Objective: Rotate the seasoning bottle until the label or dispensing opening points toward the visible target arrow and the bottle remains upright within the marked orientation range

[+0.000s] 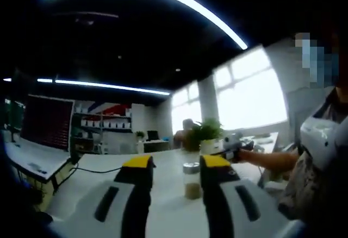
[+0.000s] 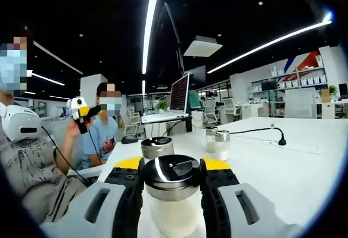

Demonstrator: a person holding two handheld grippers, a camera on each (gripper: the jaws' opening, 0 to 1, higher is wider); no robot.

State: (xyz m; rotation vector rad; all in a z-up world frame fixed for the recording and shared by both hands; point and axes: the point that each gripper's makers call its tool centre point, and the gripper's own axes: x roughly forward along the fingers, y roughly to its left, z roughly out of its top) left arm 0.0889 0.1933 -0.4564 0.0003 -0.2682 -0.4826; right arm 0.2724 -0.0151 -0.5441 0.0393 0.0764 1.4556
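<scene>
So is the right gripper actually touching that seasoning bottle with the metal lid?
Touching. In the right gripper view, both jaws of the right gripper press against the sides of the seasoning bottle just under its metal lid, no gap visible.

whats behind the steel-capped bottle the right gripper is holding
Behind the pale bottle with a steel cap held in the right gripper stands another steel-lidded jar, its lower part hidden. Two small shakers stand farther back on the white table.

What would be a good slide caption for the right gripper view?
Right gripper jaws closed around a metal-capped seasoning bottle on a white table, other shakers behind.
</scene>
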